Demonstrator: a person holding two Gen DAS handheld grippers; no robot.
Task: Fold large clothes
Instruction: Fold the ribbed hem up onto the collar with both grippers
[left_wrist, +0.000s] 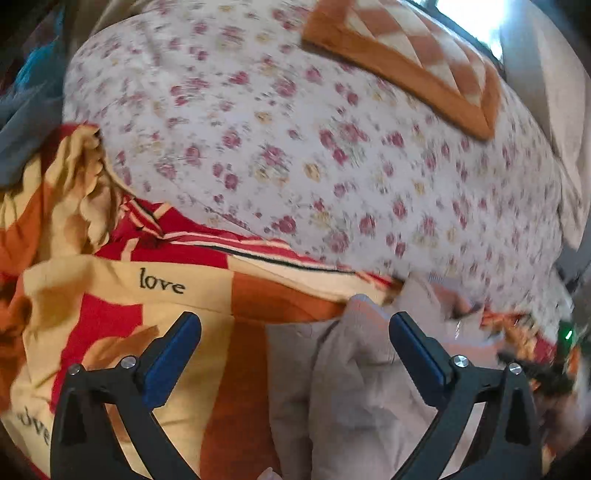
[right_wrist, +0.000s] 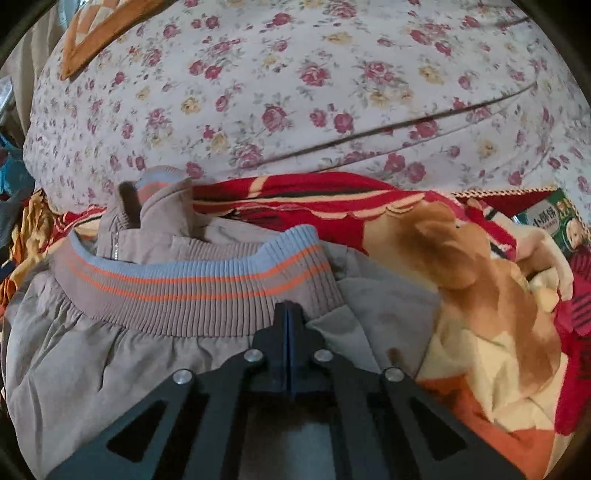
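Observation:
A taupe jacket (right_wrist: 110, 365) with a ribbed band (right_wrist: 192, 284) striped blue and orange lies bunched on a red, orange and cream blanket (right_wrist: 487, 332). My right gripper (right_wrist: 290, 314) is shut on the lower edge of the ribbed band. In the left wrist view my left gripper (left_wrist: 295, 332) is open, its blue-padded fingers (left_wrist: 173, 354) spread over the jacket (left_wrist: 354, 387), which lies between and below them without being held. The blanket (left_wrist: 122, 306) with the word "love" lies to the left.
A floral quilt (left_wrist: 295, 140) covers the bed behind; it also fills the far part of the right wrist view (right_wrist: 295, 92). An orange checked cushion (left_wrist: 413, 62) lies at the back. A green printed box (right_wrist: 554, 225) sits at the right.

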